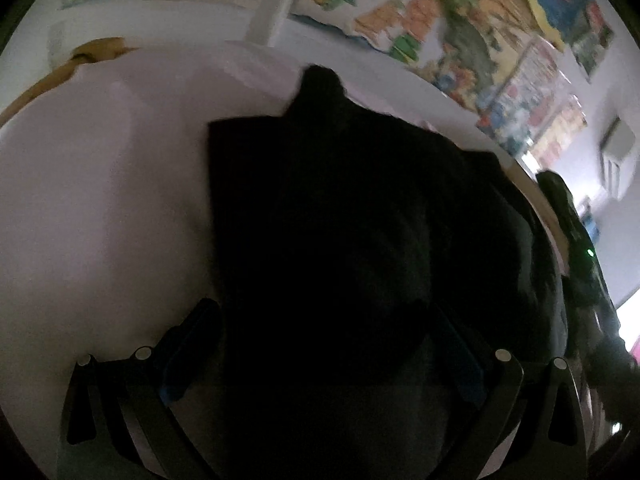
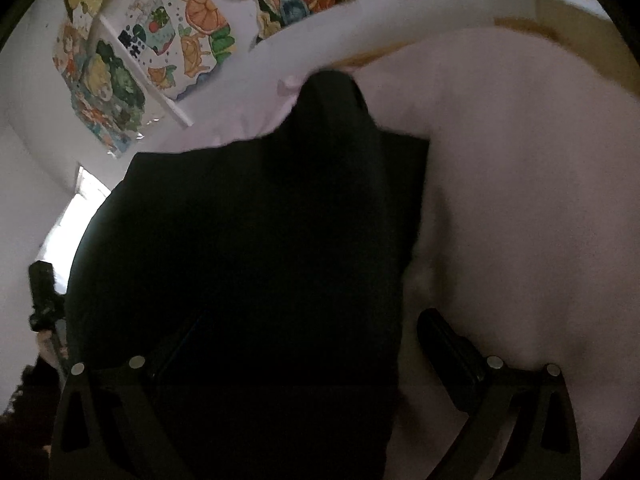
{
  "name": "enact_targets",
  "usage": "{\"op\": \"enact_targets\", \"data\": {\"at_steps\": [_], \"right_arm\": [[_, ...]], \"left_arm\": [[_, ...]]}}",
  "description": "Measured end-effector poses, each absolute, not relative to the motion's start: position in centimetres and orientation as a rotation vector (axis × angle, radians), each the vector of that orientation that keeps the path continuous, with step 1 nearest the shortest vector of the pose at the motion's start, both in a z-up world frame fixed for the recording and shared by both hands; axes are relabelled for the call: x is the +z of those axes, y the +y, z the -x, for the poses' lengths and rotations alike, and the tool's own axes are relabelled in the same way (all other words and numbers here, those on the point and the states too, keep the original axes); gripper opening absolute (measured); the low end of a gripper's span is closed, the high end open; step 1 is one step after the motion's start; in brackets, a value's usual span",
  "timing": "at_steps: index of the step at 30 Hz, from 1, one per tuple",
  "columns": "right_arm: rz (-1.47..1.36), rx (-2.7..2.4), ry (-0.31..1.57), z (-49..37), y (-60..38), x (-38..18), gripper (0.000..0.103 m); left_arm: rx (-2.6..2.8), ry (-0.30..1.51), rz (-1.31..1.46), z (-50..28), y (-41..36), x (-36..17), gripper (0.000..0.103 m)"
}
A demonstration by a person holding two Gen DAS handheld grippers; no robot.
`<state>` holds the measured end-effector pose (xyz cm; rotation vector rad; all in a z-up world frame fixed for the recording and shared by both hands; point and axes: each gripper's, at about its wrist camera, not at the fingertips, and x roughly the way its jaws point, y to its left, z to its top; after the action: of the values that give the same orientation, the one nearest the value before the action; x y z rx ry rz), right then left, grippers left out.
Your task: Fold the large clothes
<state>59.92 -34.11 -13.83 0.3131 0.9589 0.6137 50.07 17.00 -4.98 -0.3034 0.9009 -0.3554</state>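
A: Where is the garment found?

B: A black garment [image 1: 360, 220] is laid on a pale pink sheet [image 1: 100, 208], with one narrow part stretched toward the far edge. In the right wrist view the same black garment [image 2: 260, 240] is seen to the left of bare pale pink sheet [image 2: 520, 200].

A: How is the left gripper [image 1: 320, 344] noted?

B: Its jaws are spread wide. The dark cloth is seen between and around the fingers [image 1: 192, 344], but whether any fold is gripped cannot be told; the cloth is too dark.

A: And the right gripper [image 2: 312, 344]?

B: Also spread wide. One finger is lost against the black cloth, the other finger [image 2: 448, 344] is seen over the sheet, just beside the garment's edge. No firm hold can be made out.

A: Surroundings?

B: Colourful posters [image 1: 460, 32] are recorded on the white wall behind; a wooden edge [image 1: 60, 72] is seen past the sheet.
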Motion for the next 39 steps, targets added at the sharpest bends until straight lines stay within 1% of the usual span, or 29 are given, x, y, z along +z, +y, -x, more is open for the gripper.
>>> {"op": "enact_targets", "data": {"at_steps": [3, 6, 12, 22, 24, 25, 26, 27, 28, 29, 30, 31, 33, 34, 36, 39], "right_arm": [[-0.4, 0.674, 0.966, -60.4, -35.0, -15.4, 0.103], [-0.429, 0.709, 0.97, -60.6, -35.2, -15.7, 0.103], [-0.437, 0.758, 0.988, -60.6, -35.1, -15.6, 0.103], [-0.478, 0.799, 1.056, -59.3, -33.9, -15.8, 0.103], [-0.49, 0.775, 1.052, -58.8, -33.9, -15.7, 0.103], [-0.5, 0.754, 1.042, -58.5, -34.0, -15.5, 0.101], [-0.505, 0.737, 1.029, -58.1, -34.0, -15.2, 0.094], [-0.515, 0.71, 1.012, -57.6, -34.1, -15.0, 0.084], [-0.522, 0.682, 0.997, -57.0, -34.1, -14.6, 0.079], [-0.528, 0.656, 0.989, -56.5, -34.1, -14.2, 0.065], [-0.54, 0.631, 0.983, -56.0, -34.2, -13.8, 0.052], [-0.559, 0.591, 0.98, -55.1, -34.2, -13.0, 0.047], [-0.503, 0.534, 0.982, -53.7, -33.1, -10.9, 0.034], [-0.457, 0.508, 0.977, -52.8, -32.3, -9.6, 0.032], [-0.396, 0.47, 0.979, -51.3, -30.9, -7.3, 0.027], [-0.308, 0.459, 0.955, -48.4, -29.9, -4.1, 0.025]], "left_arm": [[-0.418, 0.92, 0.29, -50.6, 16.4, -5.7, 0.102], [-0.472, 0.931, 0.319, -51.0, 16.6, -6.4, 0.102], [-0.481, 0.964, 0.342, -51.7, 17.0, -6.3, 0.101], [-0.451, 1.083, 0.324, -51.9, 16.1, -6.0, 0.101], [-0.438, 1.096, 0.349, -51.8, 16.2, -6.0, 0.099], [-0.423, 1.087, 0.36, -51.7, 16.3, -5.9, 0.096], [-0.409, 1.08, 0.37, -51.5, 16.3, -5.8, 0.093], [-0.39, 1.073, 0.385, -51.4, 16.4, -5.7, 0.085], [-0.367, 1.069, 0.407, -51.2, 16.5, -5.5, 0.07], [-0.336, 1.068, 0.439, -50.8, 16.9, -5.2, 0.062], [-0.311, 1.068, 0.471, -50.5, 17.1, -4.8, 0.045], [-0.286, 1.07, 0.513, -49.9, 17.3, -4.1, 0.032], [-0.233, 1.079, 0.485, -48.7, 16.6, -2.3, 0.022], [-0.217, 1.079, 0.441, -48.4, 15.9, -1.4, 0.018], [-0.169, 1.073, 0.308, -46.8, 14.1, 1.1, 0.016], [-0.146, 1.073, 0.308, -44.2, 13.5, 3.7, 0.014]]}}
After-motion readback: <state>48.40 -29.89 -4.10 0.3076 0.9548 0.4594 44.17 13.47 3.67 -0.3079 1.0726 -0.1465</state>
